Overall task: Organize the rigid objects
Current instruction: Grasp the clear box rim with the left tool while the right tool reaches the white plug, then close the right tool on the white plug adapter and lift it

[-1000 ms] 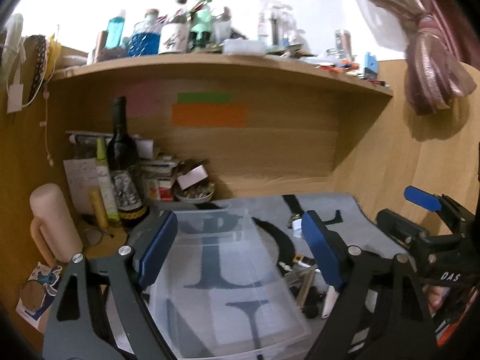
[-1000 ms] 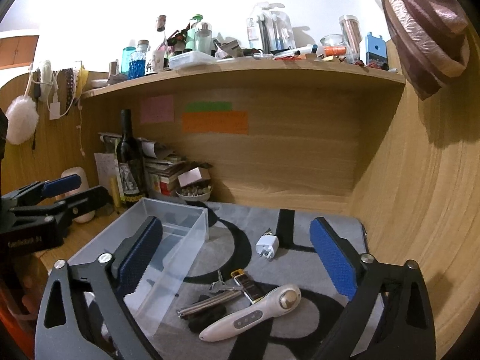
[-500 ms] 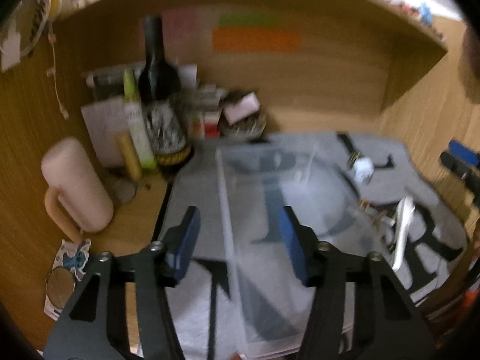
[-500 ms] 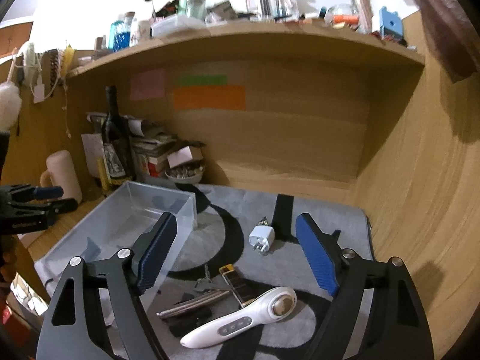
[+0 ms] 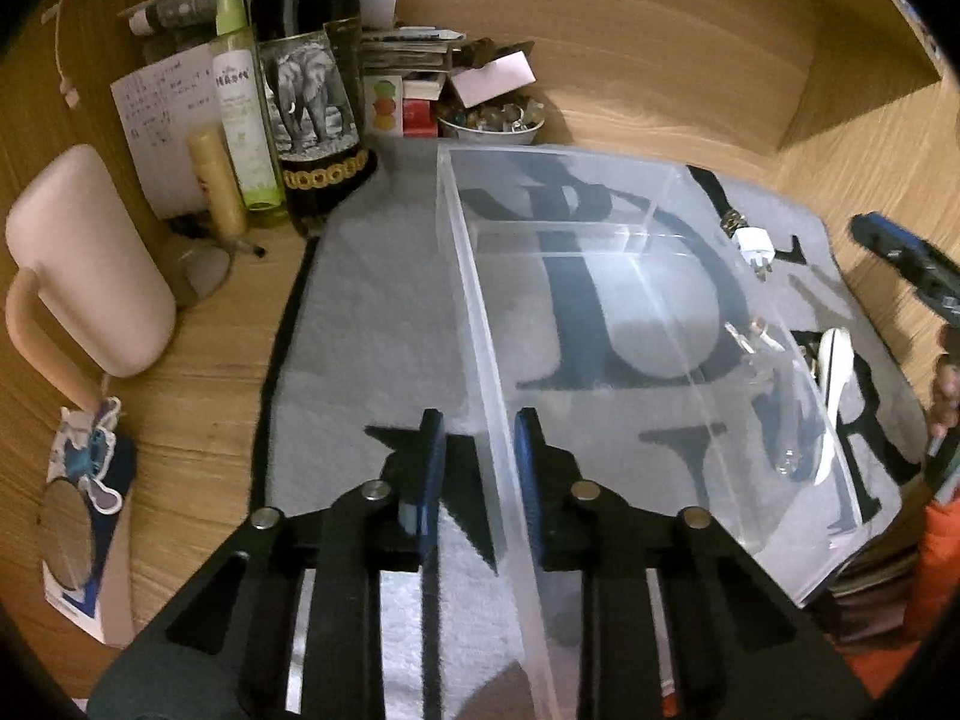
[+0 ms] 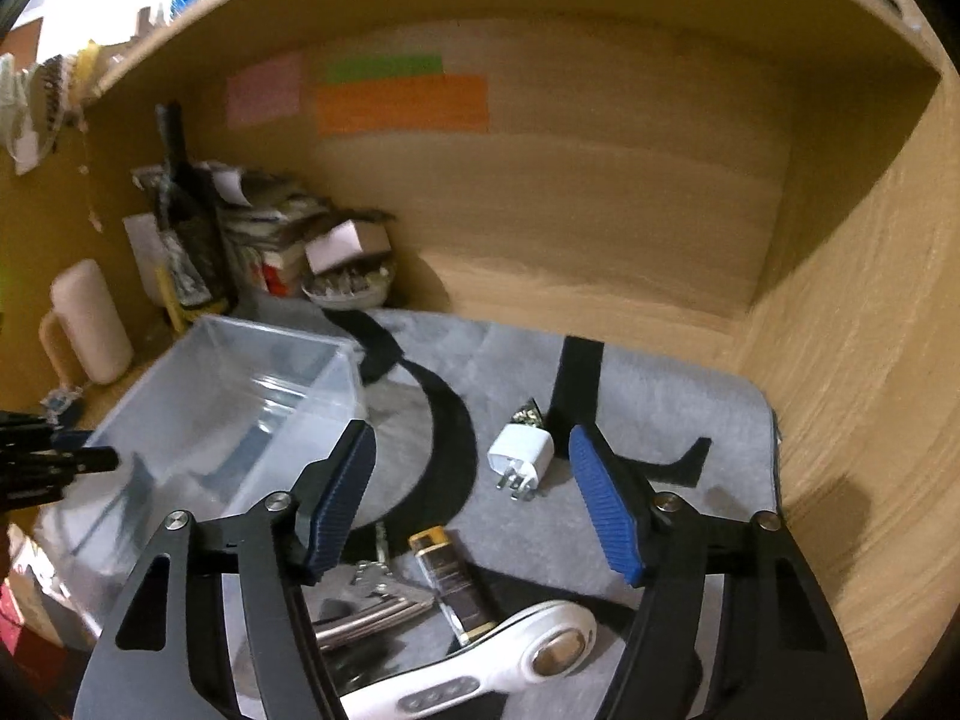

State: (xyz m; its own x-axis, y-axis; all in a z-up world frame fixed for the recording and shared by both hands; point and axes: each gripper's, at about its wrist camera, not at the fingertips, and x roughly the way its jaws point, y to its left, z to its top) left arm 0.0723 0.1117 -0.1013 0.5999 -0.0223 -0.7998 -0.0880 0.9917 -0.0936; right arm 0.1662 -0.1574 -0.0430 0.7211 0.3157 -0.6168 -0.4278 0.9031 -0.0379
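A clear plastic bin [image 5: 630, 324] sits on the grey mat [image 5: 372, 324]. My left gripper [image 5: 477, 450] straddles the bin's left wall, its blue pads nearly closed on it. The bin also shows in the right wrist view [image 6: 240, 402]. My right gripper [image 6: 474, 486] is open and empty above a white charger plug [image 6: 521, 456]. Near it lie a battery [image 6: 453, 585], metal tools [image 6: 366, 612] and a white handheld device [image 6: 480, 666].
A wine bottle [image 5: 312, 90], a green spray bottle [image 5: 243, 102], a pink mug [image 5: 84, 264] and a bowl of small items [image 5: 492, 120] stand at the back left. Wooden walls enclose the desk at the back and right [image 6: 840, 360].
My left gripper has dropped and moved left onto the bin's left wall while its jaws narrowed. My right gripper has moved forward and down toward the charger plug.
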